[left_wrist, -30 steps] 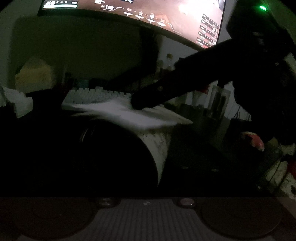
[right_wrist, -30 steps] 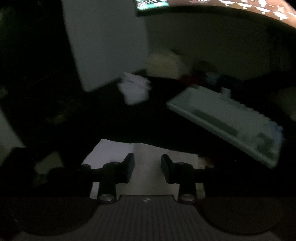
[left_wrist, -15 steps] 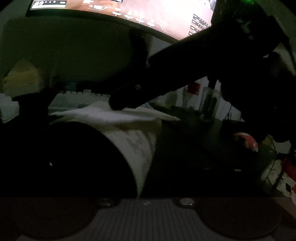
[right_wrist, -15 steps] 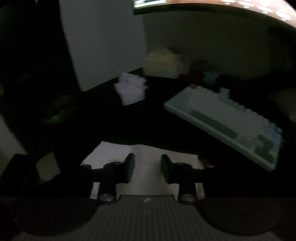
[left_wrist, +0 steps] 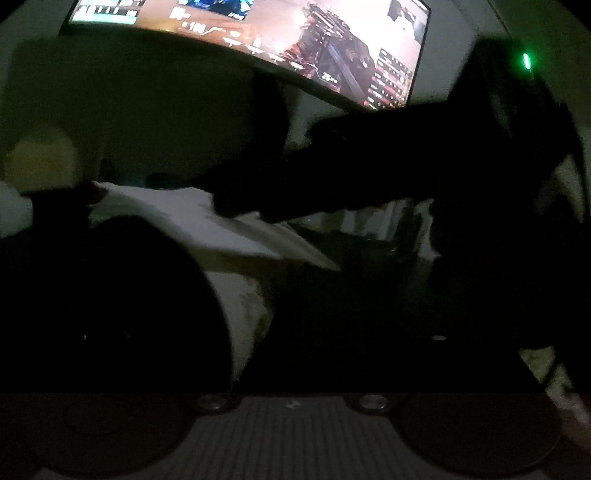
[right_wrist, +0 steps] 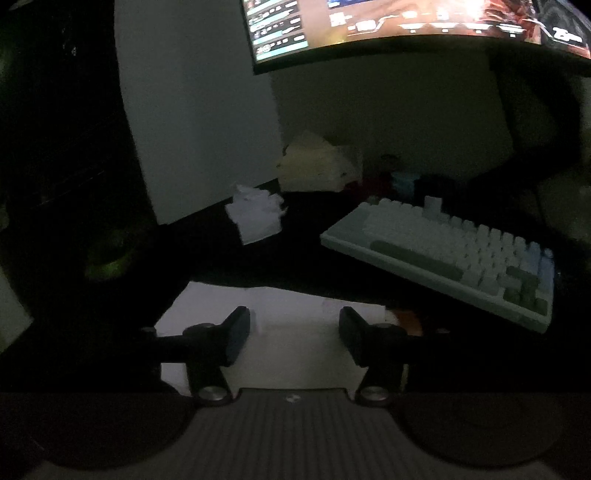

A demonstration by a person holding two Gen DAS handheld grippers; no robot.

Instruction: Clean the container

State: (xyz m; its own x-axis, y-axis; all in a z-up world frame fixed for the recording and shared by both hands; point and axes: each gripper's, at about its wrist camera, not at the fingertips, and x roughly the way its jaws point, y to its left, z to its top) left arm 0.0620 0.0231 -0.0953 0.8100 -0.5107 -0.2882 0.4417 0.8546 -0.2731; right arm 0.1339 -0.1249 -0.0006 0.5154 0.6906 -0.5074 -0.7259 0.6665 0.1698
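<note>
Monitor (right_wrist: 424, 22) is glowing overhead, top edge cut off; desk (right_wrist: 314, 266) is reading near black. Keyboard (right_wrist: 443, 254) is sitting right of centre. Container (left_wrist: 236, 317) is lying on its side at the left gripper — only a pale wall showing (left fingers lost in dark, state unclear). Tissue (right_wrist: 295, 339) is draping over it under the right gripper (right_wrist: 294, 334), jaws standing apart — contact unclear.
</note>
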